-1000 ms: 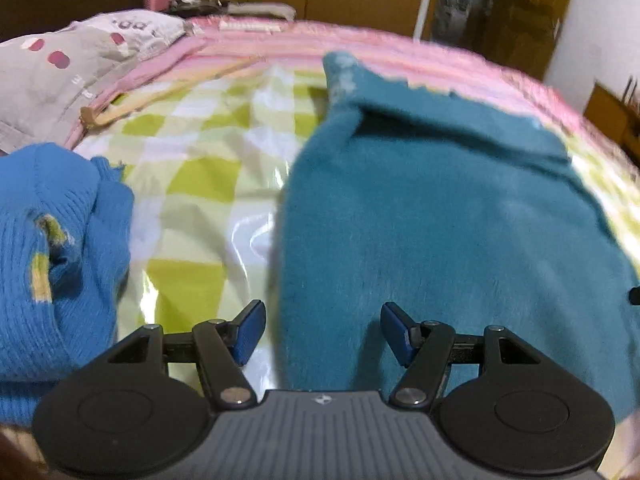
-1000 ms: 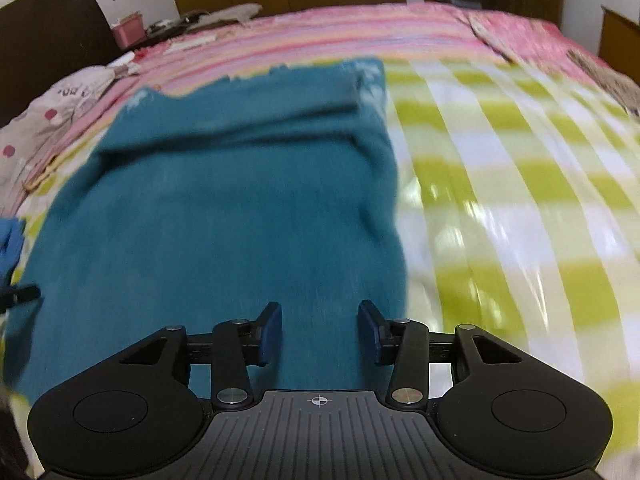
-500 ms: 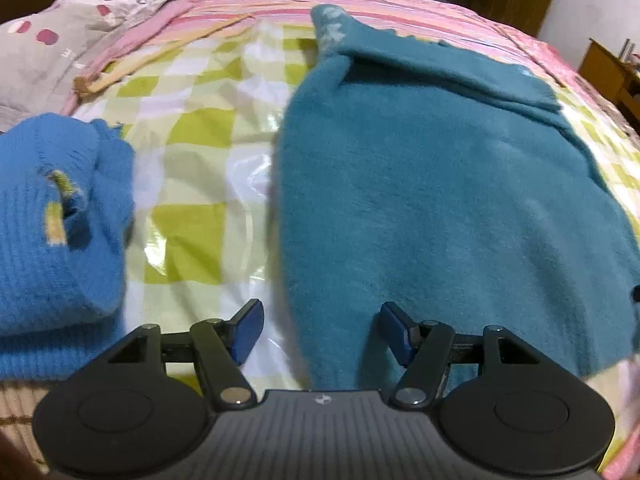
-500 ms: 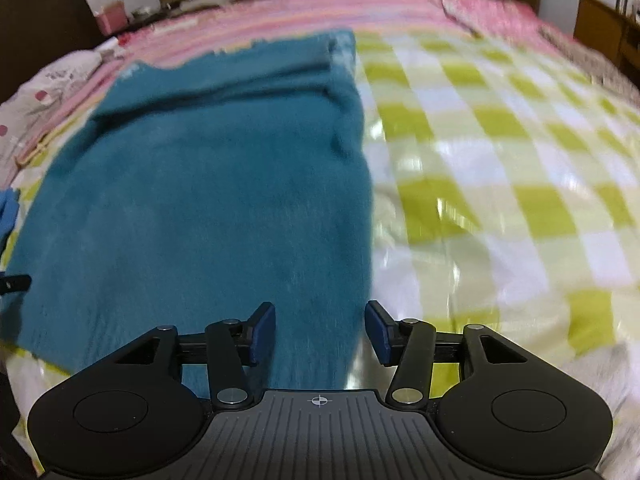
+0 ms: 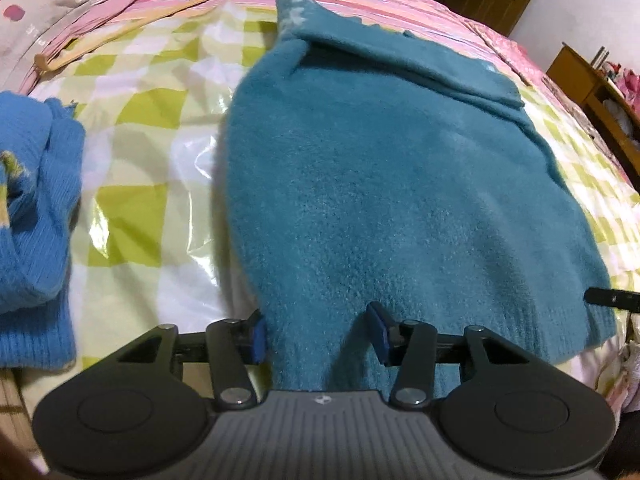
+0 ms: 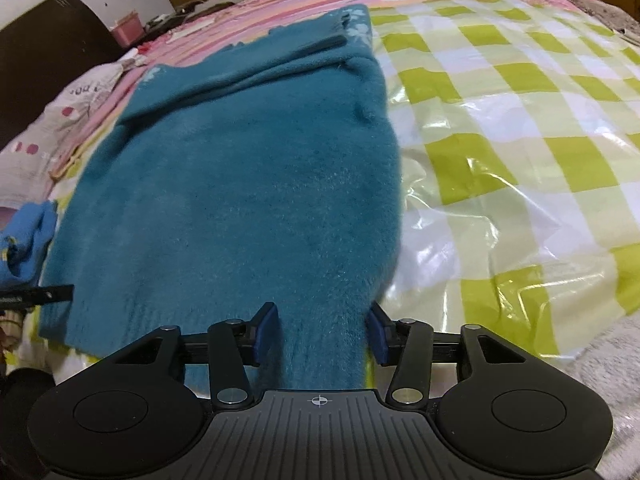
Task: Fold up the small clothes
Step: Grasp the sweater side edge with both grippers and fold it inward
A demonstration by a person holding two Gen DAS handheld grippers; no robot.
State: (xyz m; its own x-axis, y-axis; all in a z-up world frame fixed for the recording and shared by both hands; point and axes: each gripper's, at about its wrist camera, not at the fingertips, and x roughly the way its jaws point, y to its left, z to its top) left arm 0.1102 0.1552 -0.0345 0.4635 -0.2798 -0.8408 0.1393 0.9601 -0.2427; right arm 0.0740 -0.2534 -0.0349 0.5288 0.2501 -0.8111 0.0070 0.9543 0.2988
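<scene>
**Both grippers closing on the near hem of a teal sweater**

The teal sweater point(image 5: 384, 184) lay flat on a green-and-white checked plastic sheet point(image 5: 132, 184), stretching away from your jaws, with a sleeve folded across its far end.

Your left gripper point(image 5: 318, 338) had the sweater's near left corner bunched up between its jaws. The jaws had just been narrowing, and the blue pads point(image 5: 258, 338) pinched the cloth from both sides.

Your right gripper point(image 6: 322, 332) had the near right corner gathered between its jaws in the same way. They too had just been narrowing and squeezed the fabric.

You held both grippers tilted steeply down toward the bed. A bright blue knit garment point(image 5: 36, 216) lay well to the left of your left jaws.
</scene>
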